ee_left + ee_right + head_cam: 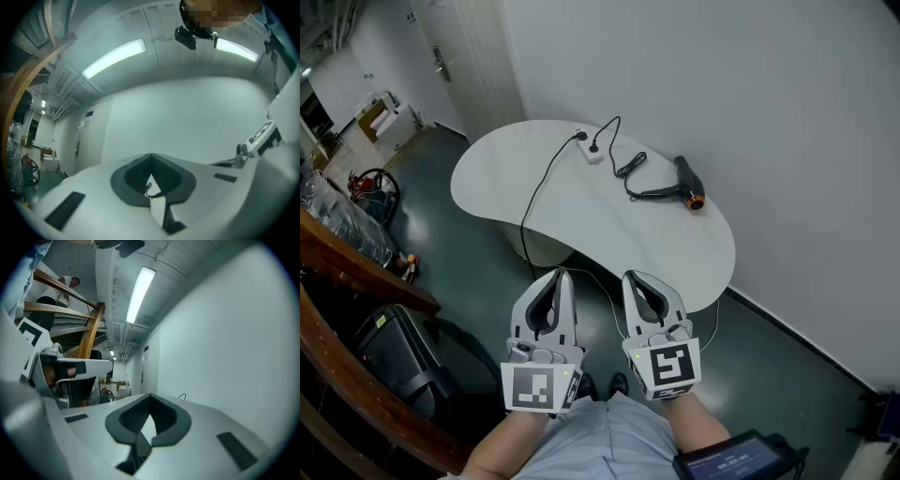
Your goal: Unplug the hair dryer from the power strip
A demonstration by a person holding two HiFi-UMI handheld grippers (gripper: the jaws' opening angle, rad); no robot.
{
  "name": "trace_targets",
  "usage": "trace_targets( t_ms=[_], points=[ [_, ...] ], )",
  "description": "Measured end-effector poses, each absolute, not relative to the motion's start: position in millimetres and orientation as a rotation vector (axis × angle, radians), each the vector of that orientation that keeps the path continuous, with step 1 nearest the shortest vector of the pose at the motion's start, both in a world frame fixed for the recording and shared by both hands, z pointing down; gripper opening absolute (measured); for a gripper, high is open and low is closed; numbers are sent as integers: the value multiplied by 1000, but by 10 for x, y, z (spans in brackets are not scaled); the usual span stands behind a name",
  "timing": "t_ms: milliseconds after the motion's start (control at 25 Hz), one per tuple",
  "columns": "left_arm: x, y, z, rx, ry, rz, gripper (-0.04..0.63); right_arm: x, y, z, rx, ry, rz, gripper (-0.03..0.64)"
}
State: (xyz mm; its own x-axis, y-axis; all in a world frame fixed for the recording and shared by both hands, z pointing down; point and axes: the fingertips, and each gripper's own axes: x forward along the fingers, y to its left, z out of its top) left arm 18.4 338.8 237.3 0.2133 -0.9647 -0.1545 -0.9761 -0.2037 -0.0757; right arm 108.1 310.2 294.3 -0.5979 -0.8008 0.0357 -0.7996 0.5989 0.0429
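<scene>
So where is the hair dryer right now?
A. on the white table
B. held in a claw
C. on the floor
A: the hair dryer lies on the white table, and its cord runs to the power strip.

the left gripper (151, 155) fills the bottom of the frame, its jaws meeting at the tips with nothing gripped. the opening between the dark pads (129, 179) shows a sliver of white table (153, 182) and a loop of black cord (150, 190). a marker cube (263, 135) pokes in at the right edge. ceiling lights (115, 57) glow above a white wall (187, 117). a door (84, 140) stands at left, and a wooden rail (28, 79) curves at upper left.
</scene>
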Motion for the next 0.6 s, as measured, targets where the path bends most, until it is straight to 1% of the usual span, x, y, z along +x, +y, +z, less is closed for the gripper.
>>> trace_targets(
  t_ms=[600],
  points=[
    [299,3355,2466,-2276,1939,34,-2,1190,2966,3039,1326,-2811,51,2]
  ],
)
